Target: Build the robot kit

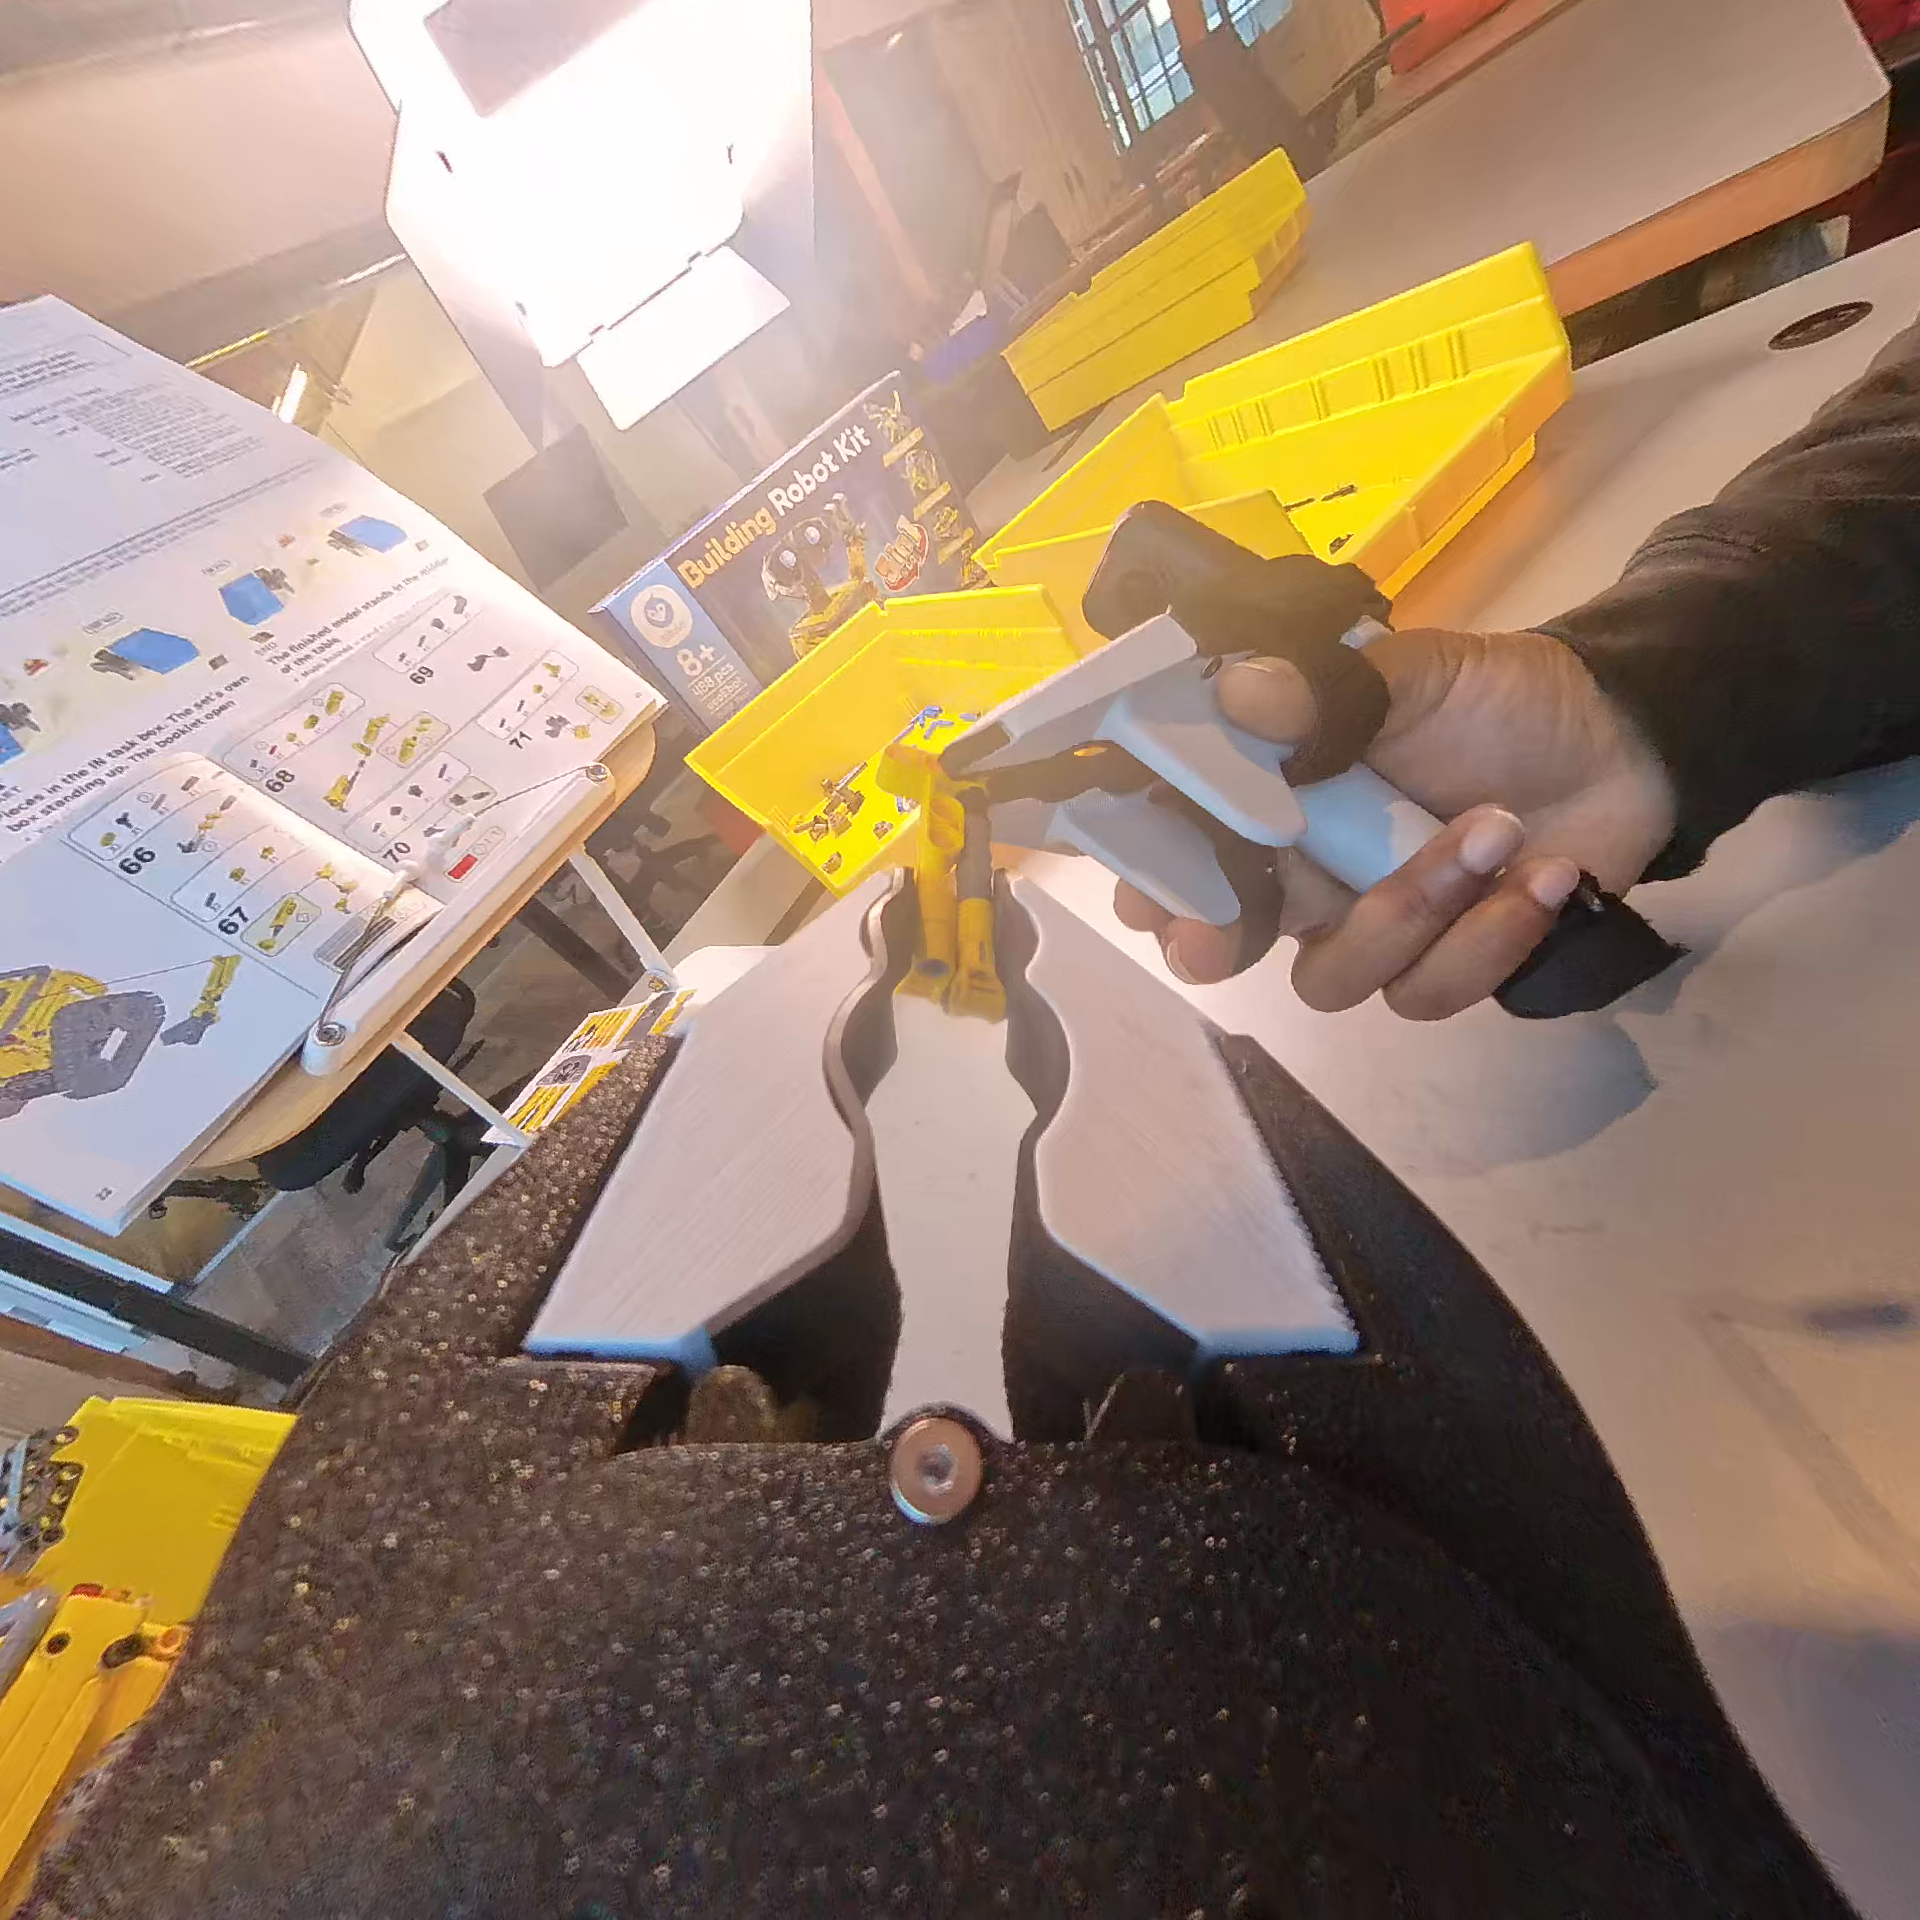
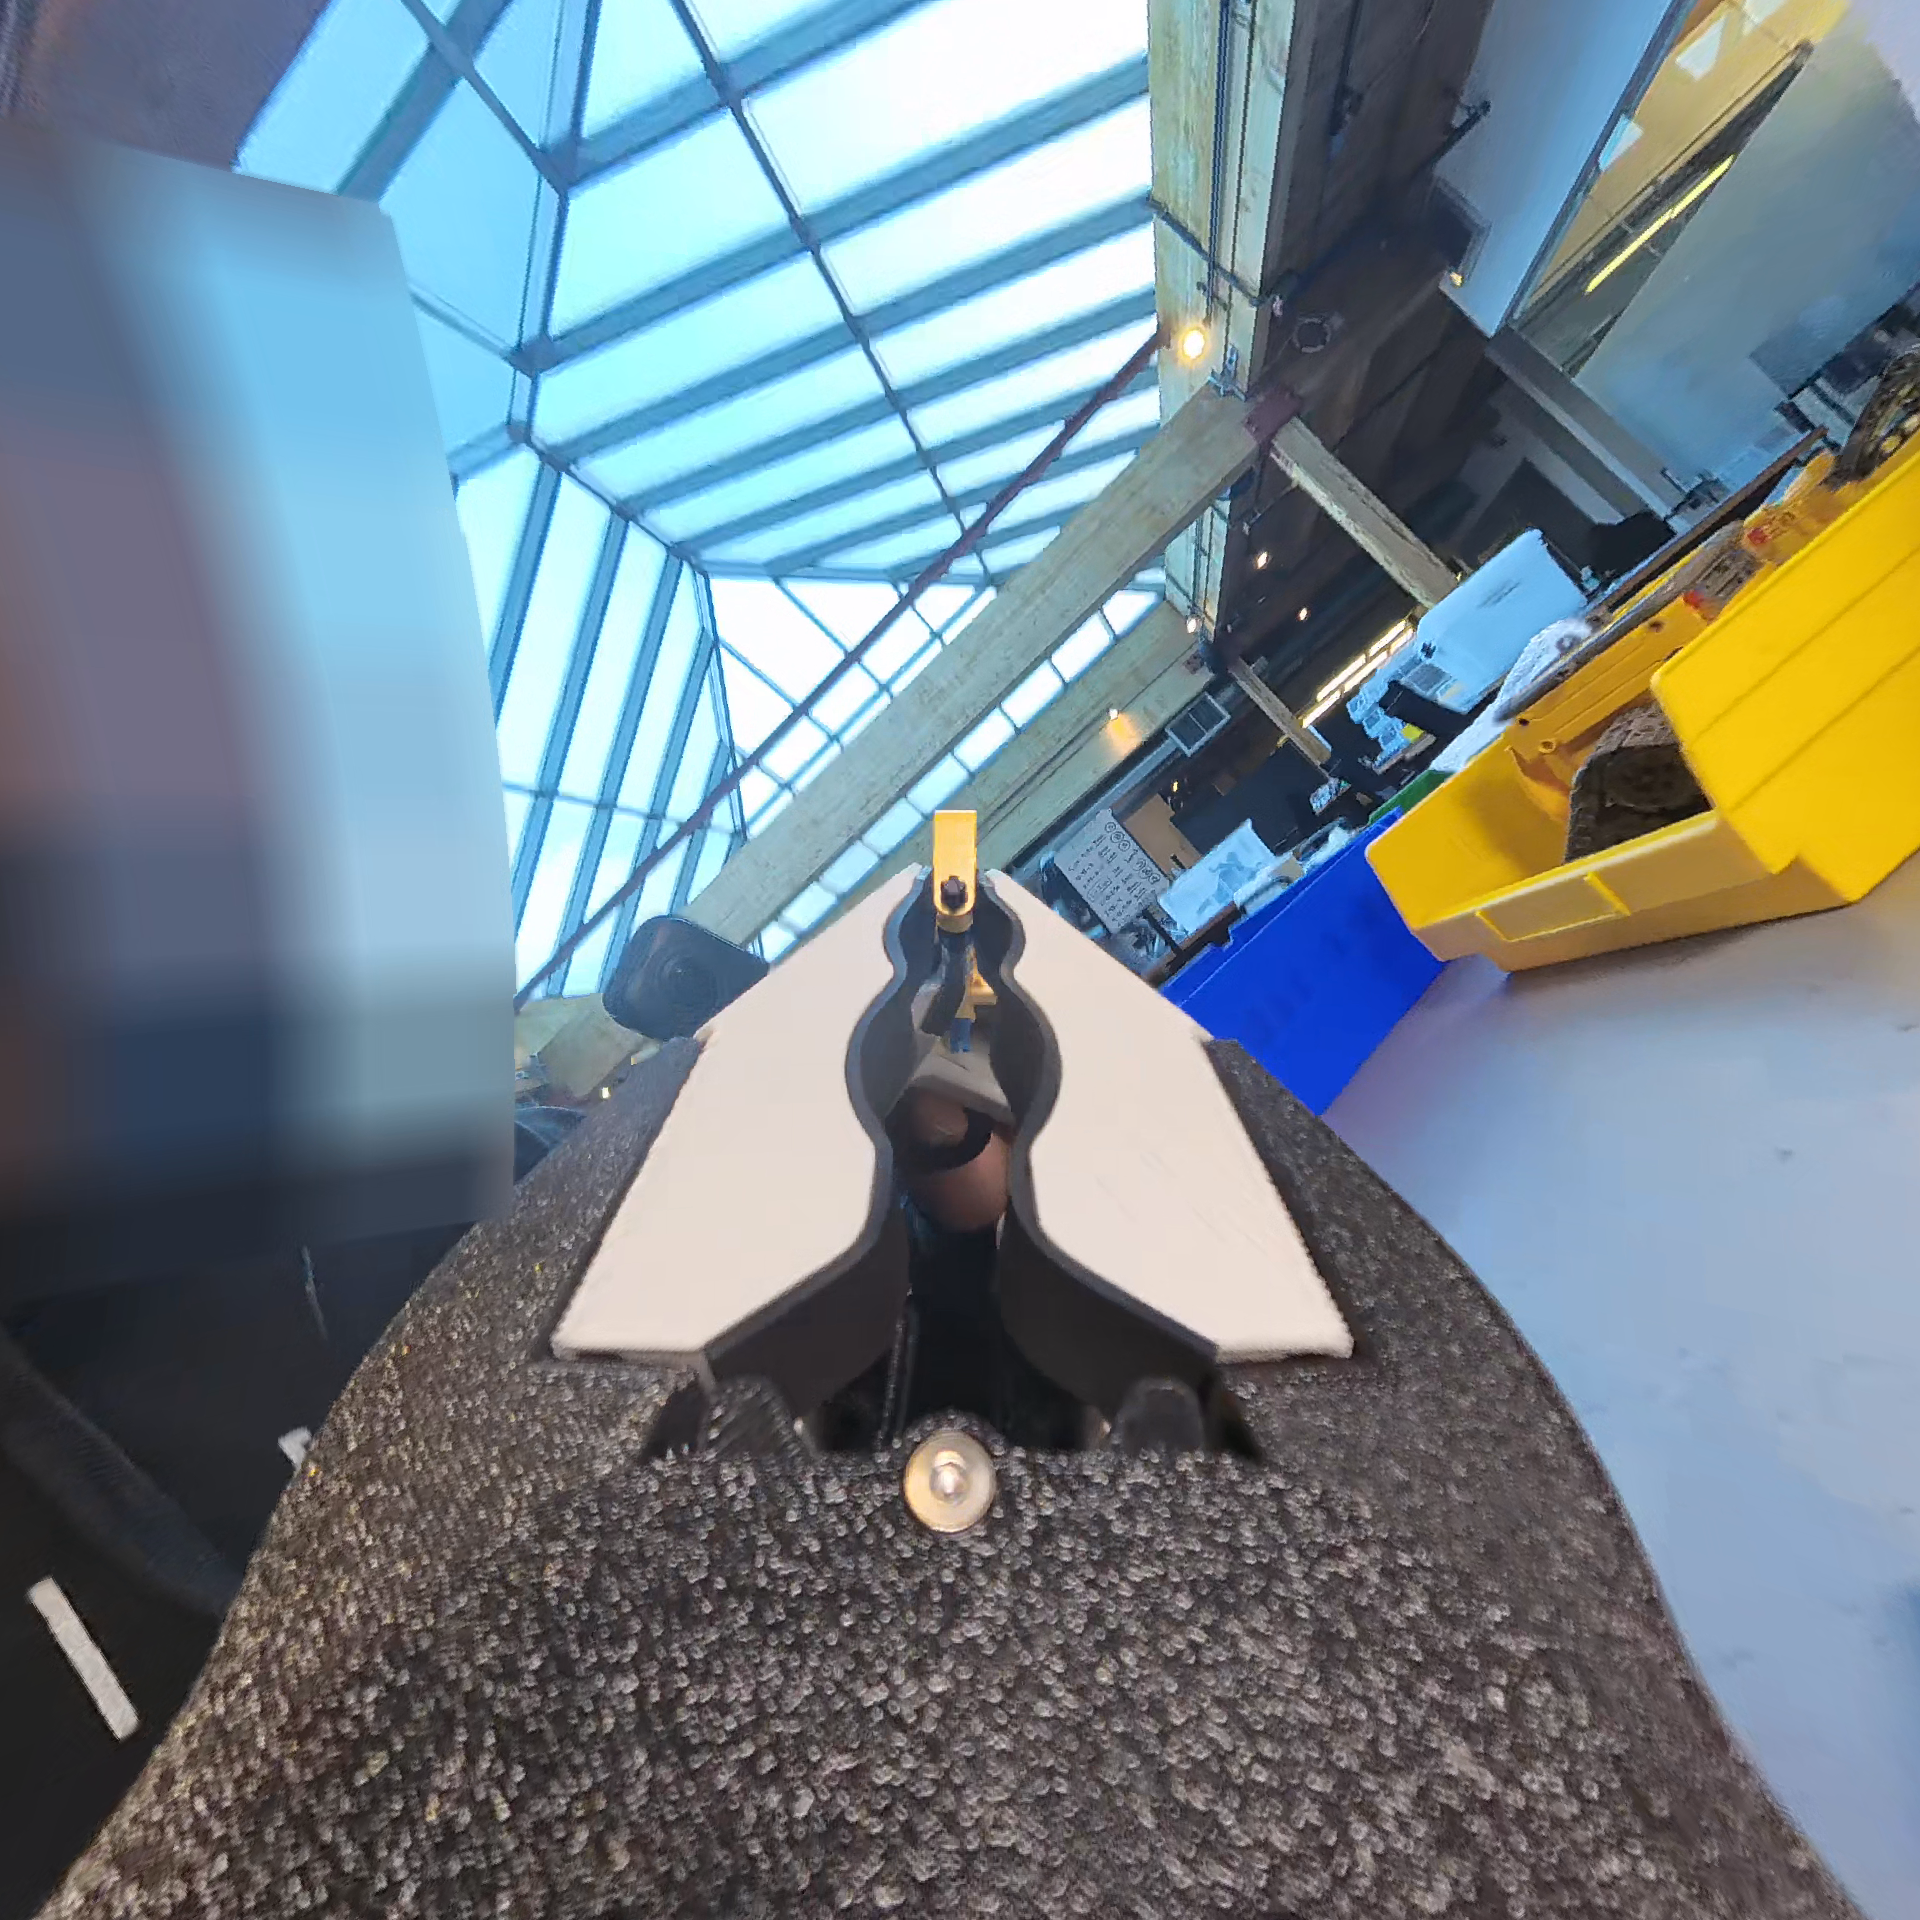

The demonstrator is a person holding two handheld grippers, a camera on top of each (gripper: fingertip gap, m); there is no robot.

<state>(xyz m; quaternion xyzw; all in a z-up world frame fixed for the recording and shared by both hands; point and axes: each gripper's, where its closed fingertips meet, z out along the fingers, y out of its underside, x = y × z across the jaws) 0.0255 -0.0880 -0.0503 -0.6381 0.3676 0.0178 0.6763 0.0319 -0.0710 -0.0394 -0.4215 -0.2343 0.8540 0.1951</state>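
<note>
My left gripper (image 1: 951, 894) is shut on the lower end of a slim yellow and black brick assembly (image 1: 935, 831) and holds it upright above the white table (image 1: 1558, 1143). My right gripper (image 1: 951, 764), held by a hand in a dark sleeve, comes in from the right and its closed tips meet the top of that assembly. In the right wrist view my right gripper (image 2: 954, 883) points up towards a glass roof. It is shut on a small yellow piece (image 2: 954, 836) with a black pin. Part of the assembly shows between the fingers below it.
An open instruction booklet (image 1: 260, 727) rests on a stand at the left. A kit box (image 1: 810, 561) and several yellow bins (image 1: 1351, 436) stand behind, one tray (image 1: 821, 748) holding small parts. A bright light panel (image 1: 582, 187) is at the back. Yellow bins (image 2: 1766, 748) and a blue bin (image 2: 1309, 987) stand at the right. The tips of both grippers are at nearly the same place.
</note>
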